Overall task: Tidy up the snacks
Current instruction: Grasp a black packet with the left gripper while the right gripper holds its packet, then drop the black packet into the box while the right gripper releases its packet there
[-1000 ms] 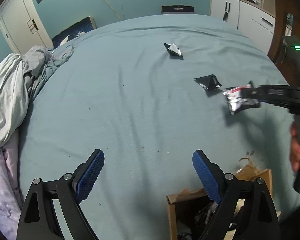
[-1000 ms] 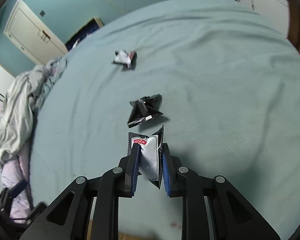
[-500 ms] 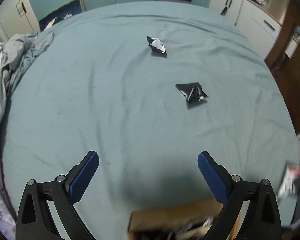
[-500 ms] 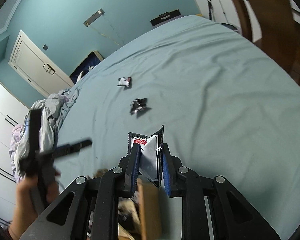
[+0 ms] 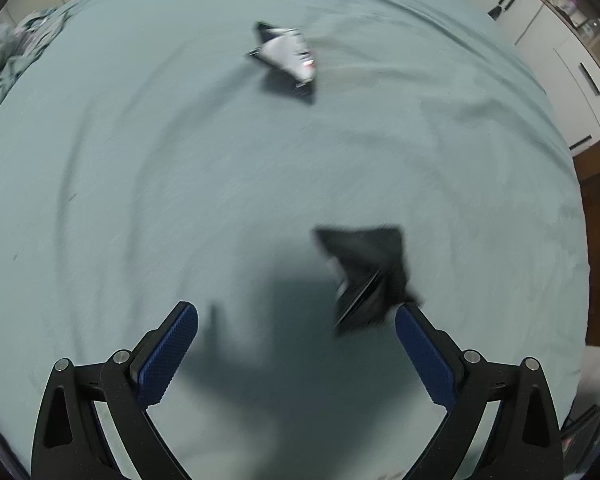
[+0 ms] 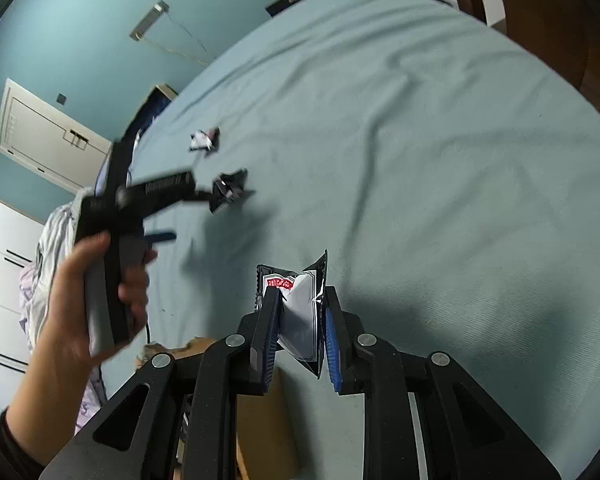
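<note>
Gaping wide, the left gripper (image 5: 296,316) hovers empty over the teal bedsheet (image 5: 140,180), a black snack packet (image 5: 366,272) just beyond its right finger. Right gripper (image 6: 300,316) pinches a red-labelled snack packet (image 6: 300,304) above a brown paper bag (image 6: 264,432).

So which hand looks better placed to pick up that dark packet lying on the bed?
Left. Its tongs are open and empty, right by the dark packet. The right tongs are shut on a white snack packet, back near the cardboard box.
</note>
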Action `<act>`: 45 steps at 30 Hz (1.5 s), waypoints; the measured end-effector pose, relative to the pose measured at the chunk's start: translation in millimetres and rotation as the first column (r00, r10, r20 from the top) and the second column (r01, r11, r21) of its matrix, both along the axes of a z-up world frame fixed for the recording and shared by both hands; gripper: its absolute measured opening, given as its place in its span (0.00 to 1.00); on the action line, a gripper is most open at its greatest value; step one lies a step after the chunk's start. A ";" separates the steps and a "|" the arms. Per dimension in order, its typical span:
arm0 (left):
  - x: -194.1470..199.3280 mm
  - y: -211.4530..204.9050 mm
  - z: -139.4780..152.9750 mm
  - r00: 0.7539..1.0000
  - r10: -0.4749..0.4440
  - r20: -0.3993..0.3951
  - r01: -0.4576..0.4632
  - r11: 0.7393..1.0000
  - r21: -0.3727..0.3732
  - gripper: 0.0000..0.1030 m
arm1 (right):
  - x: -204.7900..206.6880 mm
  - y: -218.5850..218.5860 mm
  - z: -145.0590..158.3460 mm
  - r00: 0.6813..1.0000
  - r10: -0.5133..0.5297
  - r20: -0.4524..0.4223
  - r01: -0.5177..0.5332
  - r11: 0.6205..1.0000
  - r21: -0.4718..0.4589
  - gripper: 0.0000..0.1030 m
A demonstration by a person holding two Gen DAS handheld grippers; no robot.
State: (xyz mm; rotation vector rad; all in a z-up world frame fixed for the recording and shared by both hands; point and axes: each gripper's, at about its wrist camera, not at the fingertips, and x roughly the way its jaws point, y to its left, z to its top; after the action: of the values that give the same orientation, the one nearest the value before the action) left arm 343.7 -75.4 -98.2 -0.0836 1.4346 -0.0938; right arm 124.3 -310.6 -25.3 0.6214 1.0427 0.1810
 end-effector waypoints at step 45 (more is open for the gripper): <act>-237.4 95.0 124.5 0.909 -0.269 0.318 0.265 0.963 0.057 0.31 | -47.6 25.5 20.5 0.996 -0.087 0.010 0.088 0.993 -0.076 0.18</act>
State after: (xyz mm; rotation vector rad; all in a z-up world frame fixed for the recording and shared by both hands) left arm 106.3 19.5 26.4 0.1354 1.1094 -0.3105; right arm 76.7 -285.1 -4.8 0.5953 1.0094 0.0660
